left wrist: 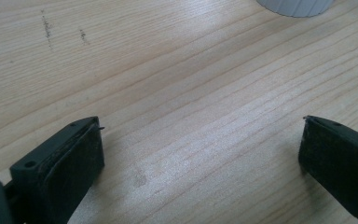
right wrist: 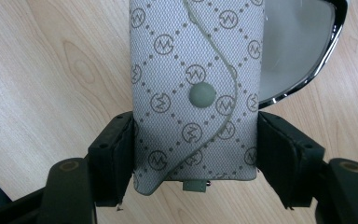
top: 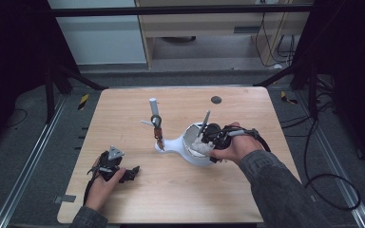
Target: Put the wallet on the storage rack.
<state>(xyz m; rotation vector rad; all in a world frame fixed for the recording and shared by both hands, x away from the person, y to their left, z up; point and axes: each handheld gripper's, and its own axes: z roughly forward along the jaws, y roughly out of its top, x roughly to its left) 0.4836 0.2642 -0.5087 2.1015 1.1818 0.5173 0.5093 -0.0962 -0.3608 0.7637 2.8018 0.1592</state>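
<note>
Grey monogrammed pouch [right wrist: 193, 93] pinched in the right gripper [right wrist: 196, 154] above the white stand's bowl [top: 190, 151].

Landmark: the white stand. Well to its left, the left gripper [top: 132, 173] lies on the wooden table [top: 180, 199], jaws spread wide with bare wood between them. On the neck of the stand, a white post [top: 153, 107] rises with a dark clip [top: 156, 120] and an orange-brown piece [top: 158, 135] on it. At the bowl end, the right gripper clamps the pouch by both long sides, snap flap up, one end over the chrome-rimmed dish [right wrist: 303, 56]. Risk, as a judgement: the soft fabric may buckle and slip from the pads if the grip is carried low on the body; the pouch or gripper may also strike the grey rod [top: 204, 122] at the bowl, or tip the light stand, if lowered off-centre.
</note>
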